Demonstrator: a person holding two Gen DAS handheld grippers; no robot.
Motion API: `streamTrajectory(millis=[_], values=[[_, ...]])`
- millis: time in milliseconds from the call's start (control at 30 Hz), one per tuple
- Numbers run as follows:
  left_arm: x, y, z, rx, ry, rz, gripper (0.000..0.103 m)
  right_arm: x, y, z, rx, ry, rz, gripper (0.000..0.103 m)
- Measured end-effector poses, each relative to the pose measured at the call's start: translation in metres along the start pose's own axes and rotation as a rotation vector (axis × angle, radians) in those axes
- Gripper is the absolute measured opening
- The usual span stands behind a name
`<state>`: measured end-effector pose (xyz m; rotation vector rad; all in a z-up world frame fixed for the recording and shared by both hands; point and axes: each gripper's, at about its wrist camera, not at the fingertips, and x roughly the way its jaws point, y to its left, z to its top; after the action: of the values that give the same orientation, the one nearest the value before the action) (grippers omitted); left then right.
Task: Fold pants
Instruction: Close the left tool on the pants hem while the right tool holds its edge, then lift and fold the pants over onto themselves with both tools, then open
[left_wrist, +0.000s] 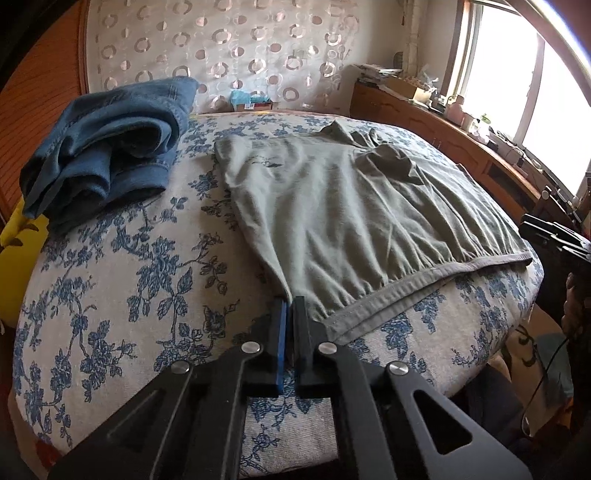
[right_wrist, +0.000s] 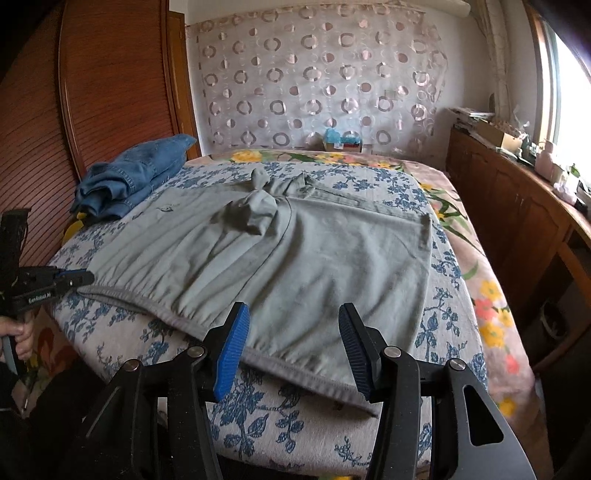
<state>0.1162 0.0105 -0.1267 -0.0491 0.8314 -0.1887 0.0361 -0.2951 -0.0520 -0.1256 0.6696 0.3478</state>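
Note:
Grey-green pants (left_wrist: 351, 221) (right_wrist: 295, 251) lie spread on the bed, with the elastic waistband (left_wrist: 406, 284) (right_wrist: 295, 365) along the near edge and the legs bunched at the far end. My left gripper (left_wrist: 290, 301) is shut on the waistband's left corner; the fabric runs into its closed jaws. The right wrist view shows the same gripper (right_wrist: 79, 278) at that corner, with a hand on its handle. My right gripper (right_wrist: 291, 308) is open just above the right part of the waistband, its blue pads (right_wrist: 232, 350) wide apart and clear of the cloth.
Folded blue jeans (left_wrist: 110, 155) (right_wrist: 136, 177) sit at the bed's far left on the floral cover (left_wrist: 129, 277). A wooden wardrobe (right_wrist: 110, 92) stands to the left. A cluttered wooden cabinet (right_wrist: 517, 221) runs along the right under the window.

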Motion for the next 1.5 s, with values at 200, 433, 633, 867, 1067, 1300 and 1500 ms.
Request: streamTrajectory(millis=[200, 433, 633, 867, 1067, 1300, 1500], values=[[-0.014, -0.016, 0.014, 0.031, -0.056, -0.027, 0.003, 0.007, 0.009, -0.001, -0.001, 0.004, -0.018, 0.052], [-0.021, -0.048, 0.038, 0.100, -0.089, -0.065, 0.003, 0.012, 0.009, -0.012, 0.032, 0.003, -0.004, 0.060], [-0.023, -0.080, 0.057, 0.153, -0.099, -0.120, 0.003, 0.008, 0.001, -0.020, 0.042, -0.016, -0.030, 0.060], [-0.018, -0.114, 0.071, 0.186, -0.099, -0.179, 0.003, 0.001, -0.010, -0.025, 0.052, -0.027, -0.032, 0.060], [-0.018, -0.138, 0.080, 0.223, -0.103, -0.205, 0.003, -0.004, -0.012, -0.026, 0.050, -0.040, -0.037, 0.060], [-0.022, -0.134, 0.084, 0.204, -0.107, -0.211, 0.003, -0.004, -0.004, -0.024, 0.050, -0.056, -0.020, 0.060], [-0.034, -0.120, 0.079, 0.191, -0.143, -0.168, 0.038, 0.004, 0.006, -0.020, 0.031, -0.060, -0.014, 0.060]])
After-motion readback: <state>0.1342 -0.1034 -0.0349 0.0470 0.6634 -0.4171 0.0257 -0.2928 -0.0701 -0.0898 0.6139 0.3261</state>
